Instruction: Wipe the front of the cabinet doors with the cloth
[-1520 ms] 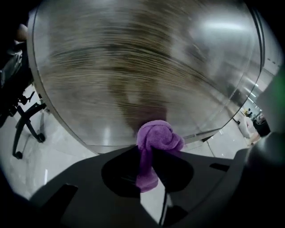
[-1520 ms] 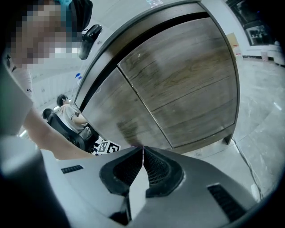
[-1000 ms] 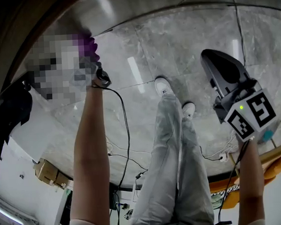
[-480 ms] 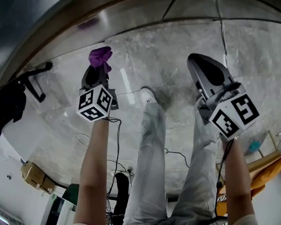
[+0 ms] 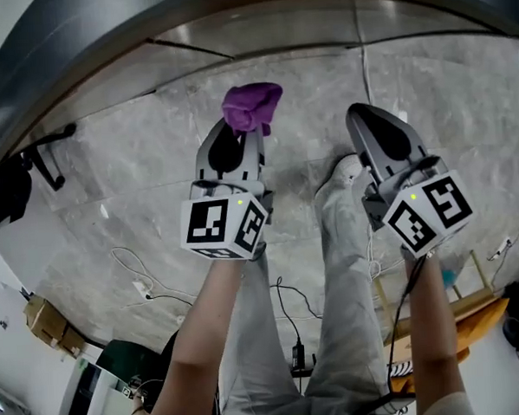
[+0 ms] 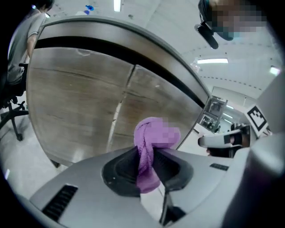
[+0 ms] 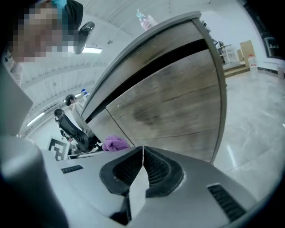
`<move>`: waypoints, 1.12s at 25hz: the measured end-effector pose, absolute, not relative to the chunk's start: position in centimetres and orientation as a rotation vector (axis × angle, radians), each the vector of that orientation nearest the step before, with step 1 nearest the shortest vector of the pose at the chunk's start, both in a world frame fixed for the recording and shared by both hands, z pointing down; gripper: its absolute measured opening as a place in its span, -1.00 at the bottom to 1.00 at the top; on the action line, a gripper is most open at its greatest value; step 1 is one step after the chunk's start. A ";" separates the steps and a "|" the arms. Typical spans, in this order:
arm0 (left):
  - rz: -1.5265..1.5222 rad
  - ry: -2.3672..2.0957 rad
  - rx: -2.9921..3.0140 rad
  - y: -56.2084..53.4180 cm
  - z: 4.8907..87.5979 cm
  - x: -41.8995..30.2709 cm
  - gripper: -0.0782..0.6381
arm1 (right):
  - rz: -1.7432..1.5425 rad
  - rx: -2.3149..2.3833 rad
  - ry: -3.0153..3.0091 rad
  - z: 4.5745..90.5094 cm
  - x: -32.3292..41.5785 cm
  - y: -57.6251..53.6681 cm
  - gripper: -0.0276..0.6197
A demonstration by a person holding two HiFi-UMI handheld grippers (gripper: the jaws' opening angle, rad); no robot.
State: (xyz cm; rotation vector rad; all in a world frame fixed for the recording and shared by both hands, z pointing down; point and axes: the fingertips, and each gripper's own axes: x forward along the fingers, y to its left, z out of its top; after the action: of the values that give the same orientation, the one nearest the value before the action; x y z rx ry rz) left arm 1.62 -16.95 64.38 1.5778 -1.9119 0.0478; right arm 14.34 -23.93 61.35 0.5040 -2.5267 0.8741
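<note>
My head camera looks almost straight down from above at my left gripper (image 5: pixel 242 132), my right gripper (image 5: pixel 372 127), my legs (image 5: pixel 341 267) and the floor (image 5: pixel 138 200). Each gripper camera rides on its gripper and looks along the jaws at the nearby cabinet doors (image 6: pixel 84 98). All three views show the purple cloth (image 5: pixel 252 107).

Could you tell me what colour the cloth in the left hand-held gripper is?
Purple. The cloth, clamped in the left hand-held gripper, shows best in the left gripper view.

a lab-like workroom: polished stone floor (image 5: pixel 153 164), loose cables (image 5: pixel 126 263), a cardboard box (image 5: pixel 41 319), strip lights (image 6: pixel 213 61) overhead.
</note>
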 end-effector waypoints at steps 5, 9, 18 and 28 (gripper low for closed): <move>-0.003 -1.889 1.684 -23.7 60.3 9.5 -0.57 | 0.879 0.635 -2.528 60.5 21.2 -29.7 -0.82; -0.021 -1.878 1.763 -29.0 58.1 14.9 -0.57 | 0.884 0.699 -2.539 59.4 25.7 -33.5 -0.82; -0.093 -1.887 1.857 -36.1 54.4 19.9 -0.57 | 0.883 0.680 -2.528 60.1 28.5 -35.0 -0.82; -0.089 -1.879 1.868 -37.0 53.7 17.5 -0.57 | 0.876 0.672 -2.514 60.4 27.2 -34.5 -0.82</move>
State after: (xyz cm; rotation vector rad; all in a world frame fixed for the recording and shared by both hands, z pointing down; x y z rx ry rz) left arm 17.48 -36.99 53.73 1.8685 -1.8789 -0.0894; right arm 27.19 -34.46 60.39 0.6724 -2.5143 0.8764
